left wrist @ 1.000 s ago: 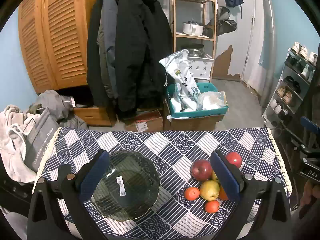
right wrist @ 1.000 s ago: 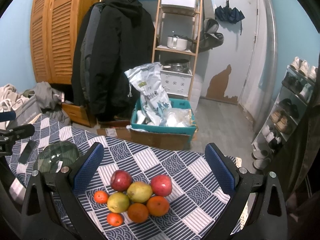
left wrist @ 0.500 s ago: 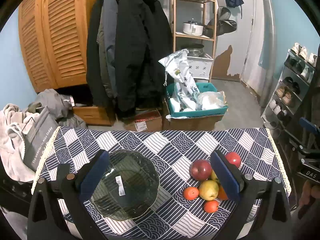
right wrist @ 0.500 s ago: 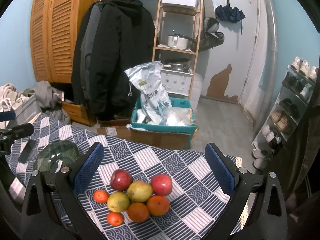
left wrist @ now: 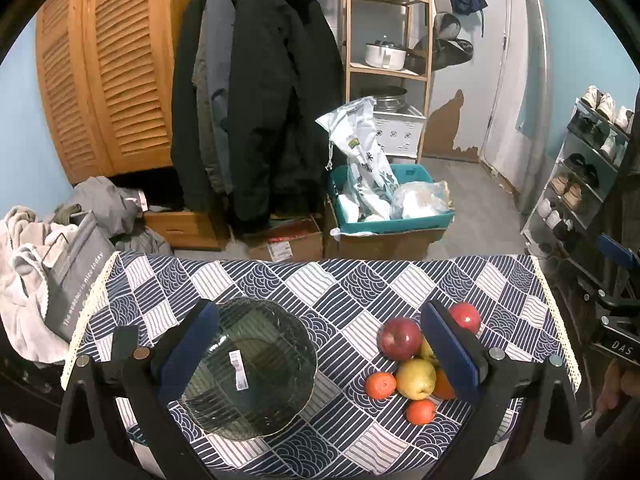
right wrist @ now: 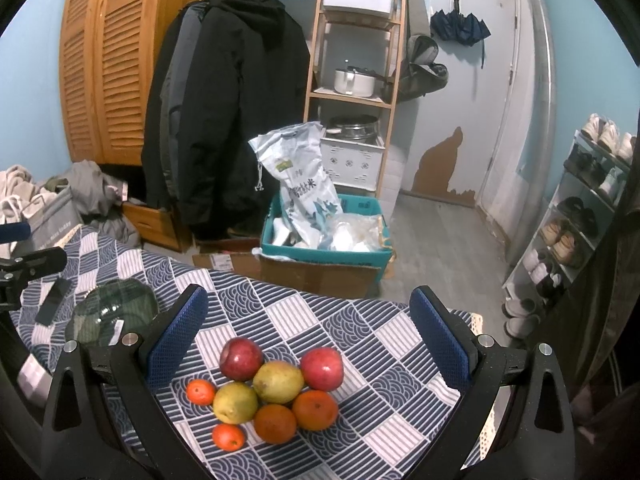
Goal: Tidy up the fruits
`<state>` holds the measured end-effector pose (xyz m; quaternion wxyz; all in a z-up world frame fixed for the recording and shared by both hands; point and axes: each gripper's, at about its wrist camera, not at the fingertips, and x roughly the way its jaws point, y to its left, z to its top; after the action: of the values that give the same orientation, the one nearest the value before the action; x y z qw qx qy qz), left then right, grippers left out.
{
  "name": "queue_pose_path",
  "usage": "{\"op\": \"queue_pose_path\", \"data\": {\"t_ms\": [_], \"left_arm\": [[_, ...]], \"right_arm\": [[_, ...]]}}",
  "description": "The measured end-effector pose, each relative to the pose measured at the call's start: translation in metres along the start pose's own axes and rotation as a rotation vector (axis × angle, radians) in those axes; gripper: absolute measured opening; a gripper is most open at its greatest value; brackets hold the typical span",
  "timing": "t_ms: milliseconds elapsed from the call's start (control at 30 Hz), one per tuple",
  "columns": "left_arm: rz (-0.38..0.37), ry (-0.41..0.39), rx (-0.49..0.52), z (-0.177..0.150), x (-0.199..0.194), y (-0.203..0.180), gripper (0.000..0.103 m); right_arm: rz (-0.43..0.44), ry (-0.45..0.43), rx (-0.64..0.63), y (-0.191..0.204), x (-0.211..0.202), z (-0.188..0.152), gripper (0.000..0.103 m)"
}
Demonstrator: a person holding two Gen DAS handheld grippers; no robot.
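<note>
Both sets of jaws stand wide apart and hold nothing: the left gripper (left wrist: 320, 344) hangs above the table with the plate showing between its blue padded fingers, and the right gripper (right wrist: 308, 336) hangs above the fruit pile with the fruit framed between its own.

Almost nothing has changed over the last second. Each view has crept only very slightly and no fruit has shifted, so the sorting looks not yet begun, with the grippers apparently lining up for a first pick.

Going from largest to smallest, the table (left wrist: 360, 280) wears a cloth tablecloth, a patchwork of navy wave-pattern squares and white striped squares, with a pale lace trim at its side edges. On its left part sits a glass plate (left wrist: 256, 364), round, dark green and see-through, ribbed with fine lines, wavy at the rim, with a small white sticker near its middle. It is bare.

To its right, well apart from it, the fruit lies in one tight cluster on the cloth. At the back are two red apples (right wrist: 241, 358), smooth and glossy. In the middle sit two yellow-green pears (right wrist: 279, 381), rounded with a matte skin. In front are two oranges (right wrist: 315, 409), dimpled and deep orange. Smallest are two tangerines (right wrist: 201, 392), bright and round, at the near-left edge of the pile.
</note>
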<state>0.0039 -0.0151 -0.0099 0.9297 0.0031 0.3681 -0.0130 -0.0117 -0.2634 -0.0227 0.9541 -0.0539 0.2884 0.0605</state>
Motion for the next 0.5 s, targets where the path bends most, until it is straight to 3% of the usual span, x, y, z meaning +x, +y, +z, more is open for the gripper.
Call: {"op": "queue_pose_path", "data": {"t_ms": [500], "left_arm": [[-0.001, 0.002, 0.0, 0.0003, 0.0001, 0.0011, 0.102]], "right_arm": [[-0.007, 0.007, -0.002, -0.0021, -0.0004, -0.0063, 0.099]]}}
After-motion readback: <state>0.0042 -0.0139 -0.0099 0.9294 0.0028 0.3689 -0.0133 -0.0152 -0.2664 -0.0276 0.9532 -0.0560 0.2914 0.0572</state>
